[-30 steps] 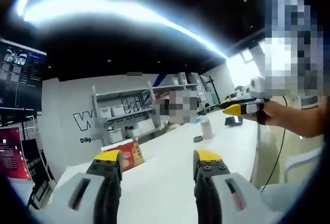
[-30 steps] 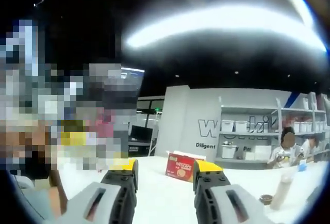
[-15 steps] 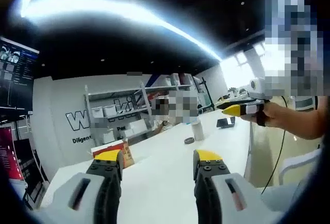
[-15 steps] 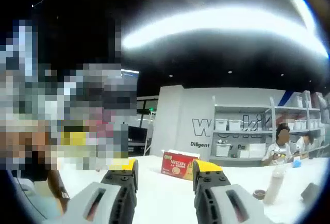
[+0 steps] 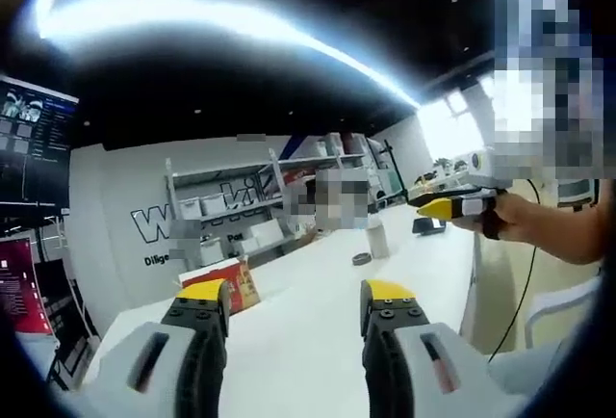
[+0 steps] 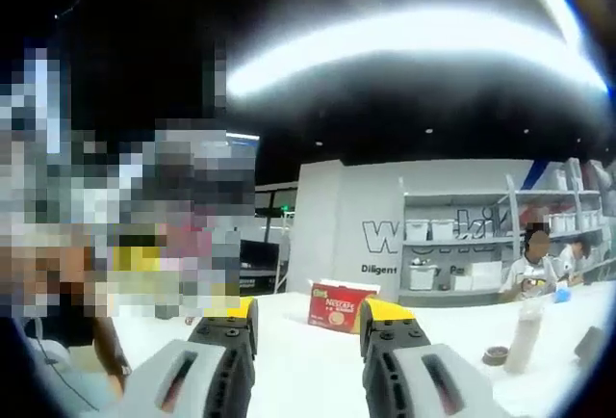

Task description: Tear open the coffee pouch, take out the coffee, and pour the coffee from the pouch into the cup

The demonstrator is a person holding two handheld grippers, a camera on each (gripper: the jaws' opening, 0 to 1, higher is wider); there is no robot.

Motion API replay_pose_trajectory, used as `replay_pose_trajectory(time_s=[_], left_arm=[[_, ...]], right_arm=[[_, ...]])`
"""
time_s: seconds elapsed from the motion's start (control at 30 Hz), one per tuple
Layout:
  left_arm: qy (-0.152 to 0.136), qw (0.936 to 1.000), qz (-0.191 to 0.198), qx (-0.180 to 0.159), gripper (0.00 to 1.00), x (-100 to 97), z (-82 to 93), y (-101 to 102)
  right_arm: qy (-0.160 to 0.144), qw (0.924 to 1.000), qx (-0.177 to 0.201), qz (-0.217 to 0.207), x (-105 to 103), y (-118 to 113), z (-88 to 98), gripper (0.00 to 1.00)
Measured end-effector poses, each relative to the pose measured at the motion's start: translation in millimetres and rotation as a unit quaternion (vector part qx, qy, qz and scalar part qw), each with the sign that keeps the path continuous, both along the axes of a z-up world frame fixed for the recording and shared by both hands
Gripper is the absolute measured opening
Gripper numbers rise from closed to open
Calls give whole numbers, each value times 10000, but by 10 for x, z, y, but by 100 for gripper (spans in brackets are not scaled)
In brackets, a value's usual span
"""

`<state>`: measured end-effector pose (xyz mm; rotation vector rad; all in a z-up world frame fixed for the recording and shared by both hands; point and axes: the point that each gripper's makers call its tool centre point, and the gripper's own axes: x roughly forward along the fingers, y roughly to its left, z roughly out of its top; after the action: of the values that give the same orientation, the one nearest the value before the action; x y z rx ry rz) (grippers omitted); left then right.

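The red box (image 6: pixel 338 306) reads "NESCAFE"; the wall (image 6: pixel 332 235) lettering is only partly legible

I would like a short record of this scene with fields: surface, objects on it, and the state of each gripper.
surface: white table
box: red coffee box, far side of the table
cup: tall pale cup, upright, apart from the box
small item: low dark round object beside the cup; cannot tell what it is
left gripper: open, empty, raised above the table
right gripper: open, empty
task progress: pouch not yet grasped
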<state>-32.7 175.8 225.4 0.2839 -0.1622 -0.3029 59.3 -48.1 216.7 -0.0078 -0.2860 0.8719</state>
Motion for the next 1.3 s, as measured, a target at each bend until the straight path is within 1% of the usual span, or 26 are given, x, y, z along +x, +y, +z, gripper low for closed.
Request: replay_pose_trajectory(time_s=[0.1, 0.27, 0.43, 0.5, 0.6, 0.7, 0.87, 1.1, 1.23, 1.3], left_arm=[[9, 10000, 43, 66, 57, 37, -16, 11], [-11, 9999, 89, -61, 57, 33, -21, 38], [66, 9998, 124, -111, 57, 27, -137, 72], [73, 9998, 131, -126, 57, 25, -145, 77], [76, 9998, 139, -122, 57, 59, -147, 102], [84, 9998, 146, -100, 57, 90, -132, 132], [91, 9998, 164, -106, 57, 95, -122, 224], [81, 9996, 226, -172, 57, 69, -130, 363], [108, 9994, 281, -185, 57, 103, -182, 452], [157, 9991, 325, -200, 57, 151, -223, 523]], right_arm=[[-2, 10000, -68, 40, -2, 26, -16, 43], [-22, 9999, -99, 30, 12, -5, 23, 43], [-30, 9999, -120, 43, -5, -5, 21, 43], [-32, 9999, -137, 63, -18, 17, 14, 43], [-156, 9994, -301, 3, -22, 58, 17, 43], [-191, 9991, -379, -21, -4, 92, 27, 44], [-174, 9992, -357, -25, 21, 132, 59, 44], [-190, 9989, -428, 45, 24, 283, 71, 44], [-198, 9986, -480, 90, 67, 360, 70, 44], [-191, 9987, -471, 96, 109, 388, 62, 44]])
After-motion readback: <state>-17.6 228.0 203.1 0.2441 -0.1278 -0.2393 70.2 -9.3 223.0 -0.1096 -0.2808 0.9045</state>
